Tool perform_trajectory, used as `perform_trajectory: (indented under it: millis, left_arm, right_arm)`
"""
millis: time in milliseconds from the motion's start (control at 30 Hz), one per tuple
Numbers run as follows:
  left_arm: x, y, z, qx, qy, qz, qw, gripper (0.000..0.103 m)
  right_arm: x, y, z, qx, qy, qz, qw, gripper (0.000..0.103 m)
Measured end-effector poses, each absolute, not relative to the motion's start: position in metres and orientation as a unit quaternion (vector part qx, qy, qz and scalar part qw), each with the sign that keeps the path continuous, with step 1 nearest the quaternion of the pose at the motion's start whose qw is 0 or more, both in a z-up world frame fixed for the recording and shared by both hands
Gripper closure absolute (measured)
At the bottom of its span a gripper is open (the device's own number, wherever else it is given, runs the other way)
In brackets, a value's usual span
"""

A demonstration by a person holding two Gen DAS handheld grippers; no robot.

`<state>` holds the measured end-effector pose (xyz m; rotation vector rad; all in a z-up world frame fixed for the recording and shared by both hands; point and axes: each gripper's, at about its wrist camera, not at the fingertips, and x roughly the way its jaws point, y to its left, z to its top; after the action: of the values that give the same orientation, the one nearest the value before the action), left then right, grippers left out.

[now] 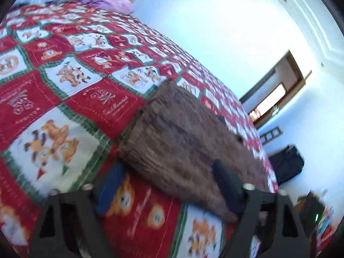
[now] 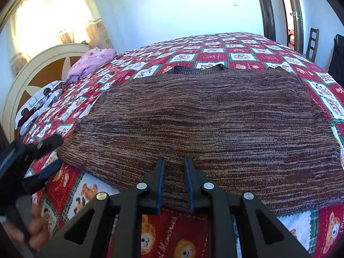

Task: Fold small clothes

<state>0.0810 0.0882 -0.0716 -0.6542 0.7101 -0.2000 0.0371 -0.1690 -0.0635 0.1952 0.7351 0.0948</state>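
At the far left of the right wrist view a cream headboard point(image 2: 25, 73) stands before a sunlit curtain point(image 2: 53, 15), with a white printed pillow point(image 2: 36, 107) and a bundle of pink cloth point(image 2: 90, 62) at the head of the bed. A hand point(image 2: 35, 232) at the lower left edge grips the handle of the left gripper point(image 2: 48, 152), whose two fingers stand well apart just beside the near left corner of the sweater, one finger above the quilt and the other low against it; in its own blurred view the left gripper point(image 1: 169, 185) straddles that corner, one finger over the quilt and the other over the knit, and I cannot tell whether the pads touch the cloth. The brown knitted sweater point(image 2: 215, 120) lies flat and spread wide on the red, white and green patchwork quilt point(image 2: 215, 51) that covers the bed, its neckline on the far side. In the middle foreground the right gripper point(image 2: 174, 165) has its fingers drawn close with only a narrow gap between them, their tips over the sweater's near hem; the knit shows in the gap, but whether it is pinched I cannot tell. To the right, past the bed's edge, a wooden chair point(image 2: 312, 43) stands near an open doorway point(image 2: 290, 15).
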Motion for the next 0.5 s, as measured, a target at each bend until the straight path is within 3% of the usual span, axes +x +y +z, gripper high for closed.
perform_trajectory:
  millis: [67,133,200,333,500]
  left_arm:
    - [0.086,0.090,-0.075,-0.326,0.337,-0.100,0.878,0.048]
    - [0.087,0.090,-0.082,-0.324,0.343,-0.105,0.876,0.074]
    - [0.084,0.094,-0.086,-0.329,0.341,-0.100,0.875,0.081]
    - [0.085,0.102,-0.091,-0.346,0.349,-0.091,0.866,0.086]
    - [0.090,0.102,-0.091,-0.350,0.360,-0.097,0.859,0.084]
  right_arm:
    - [0.037,-0.169,-0.064,0.095,0.359,0.046,0.927,0.084]
    - [0.037,-0.170,-0.064,0.097,0.359,0.047,0.927,0.084]
    - [0.037,-0.170,-0.064,0.100,0.359,0.049,0.927,0.084]
    - [0.038,-0.171,-0.064,0.096,0.360,0.047,0.927,0.084]
    - [0.044,-0.169,-0.059,0.088,0.378,0.042,0.921,0.083]
